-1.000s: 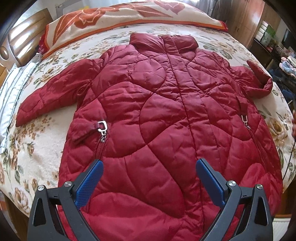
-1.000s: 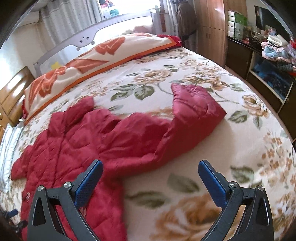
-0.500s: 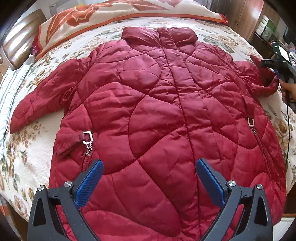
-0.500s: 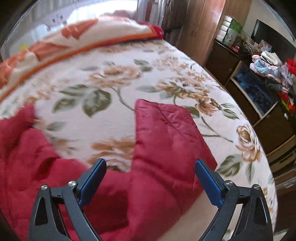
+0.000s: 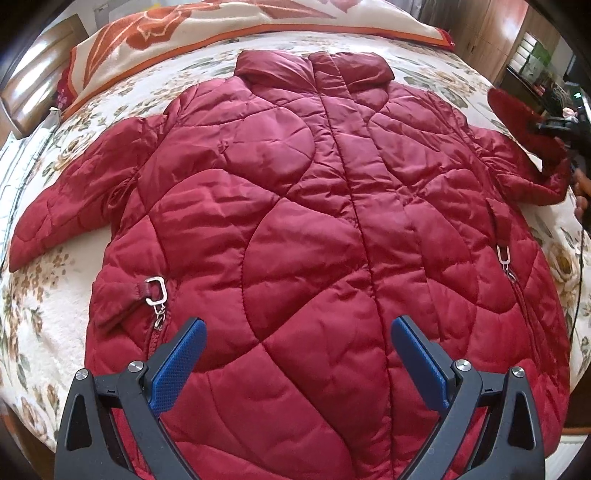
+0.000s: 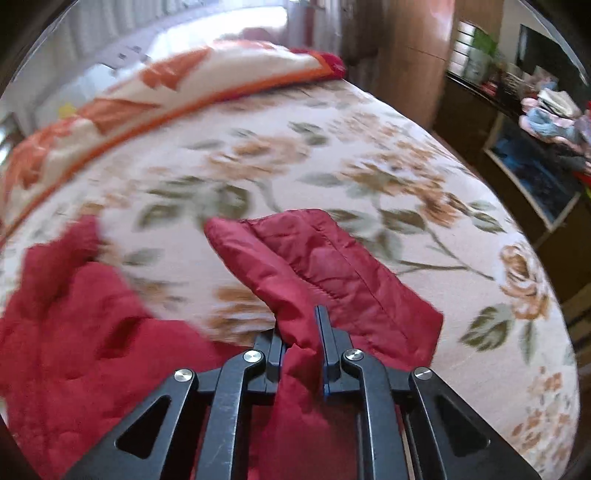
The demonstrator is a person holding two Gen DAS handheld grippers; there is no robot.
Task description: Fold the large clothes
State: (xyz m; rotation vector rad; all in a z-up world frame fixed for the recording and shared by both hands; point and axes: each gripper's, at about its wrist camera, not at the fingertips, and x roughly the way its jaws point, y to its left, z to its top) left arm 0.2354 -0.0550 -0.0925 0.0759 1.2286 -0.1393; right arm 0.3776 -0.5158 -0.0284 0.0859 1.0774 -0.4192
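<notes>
A large dark red quilted coat [image 5: 306, 229] lies front up and spread out on the bed, collar far, hem near. My left gripper [image 5: 295, 354] hovers open over the coat's lower middle with nothing between its blue pads. In the right wrist view my right gripper [image 6: 301, 332] is shut on the coat's right sleeve [image 6: 325, 266] near the cuff, and the fabric bunches between the jaws. The left wrist view shows that sleeve end [image 5: 524, 125] lifted off the bed at the far right, with the right gripper [image 5: 561, 125] on it. The other sleeve [image 5: 70, 206] lies flat at the left.
The bed has a cream floral cover [image 6: 369, 177] and an orange-patterned folded blanket [image 5: 221, 22] at the head. A wooden headboard [image 5: 33, 85] stands at the left. Dark cabinets [image 6: 517, 155] with piled clothes line the right side of the bed. A person's hand [image 5: 581, 192] shows at the right edge.
My right gripper moved in over the sleeve end and shut on it, lifting the cuff. The left gripper sank a little closer to the coat and stayed open.
</notes>
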